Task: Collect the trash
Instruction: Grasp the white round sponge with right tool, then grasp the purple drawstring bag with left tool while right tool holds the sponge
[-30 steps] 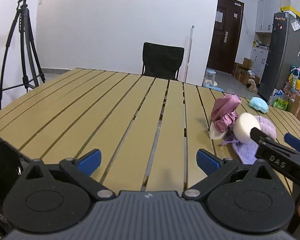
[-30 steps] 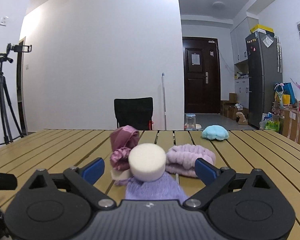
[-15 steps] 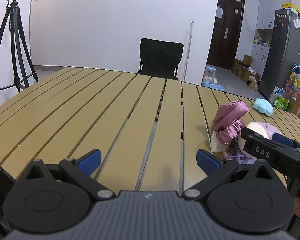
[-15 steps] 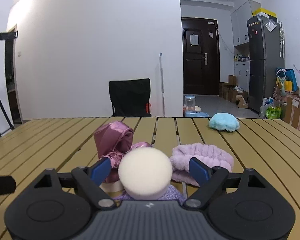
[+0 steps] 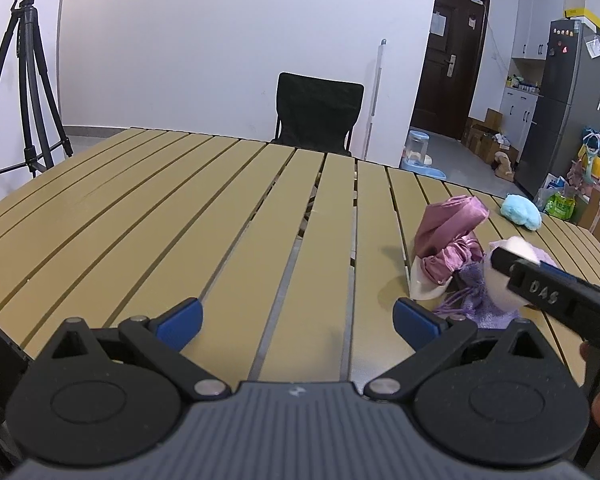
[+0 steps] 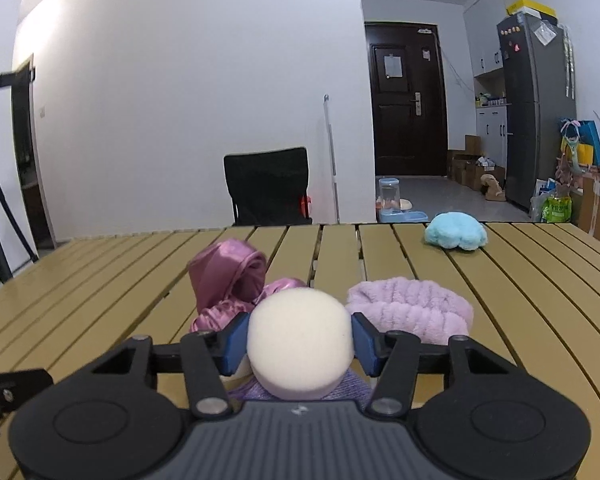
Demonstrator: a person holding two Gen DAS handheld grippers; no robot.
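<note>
A round cream sponge (image 6: 300, 340) sits on a lilac knit pouch (image 6: 352, 386) on the slatted wooden table (image 6: 540, 300). My right gripper (image 6: 300, 342) is shut on the sponge, its blue pads (image 6: 234, 340) pressing both sides. A pink satin cloth (image 6: 228, 276) lies to its left and a fluffy lilac headband (image 6: 412, 312) to its right. My left gripper (image 5: 296, 318) is open and empty over bare slats; in its view the pile (image 5: 452, 252) and the right gripper (image 5: 548, 292) are at the right.
A light blue plush pad (image 6: 456, 236) lies further back on the right. A black chair (image 6: 268, 186) stands behind the table's far edge. A tripod (image 5: 24, 92) stands at the left. A fridge (image 6: 536, 108) and boxes are at the far right.
My right gripper moved forward around the sponge and its jaws closed on it. My left gripper stayed open and shifted only slightly.
</note>
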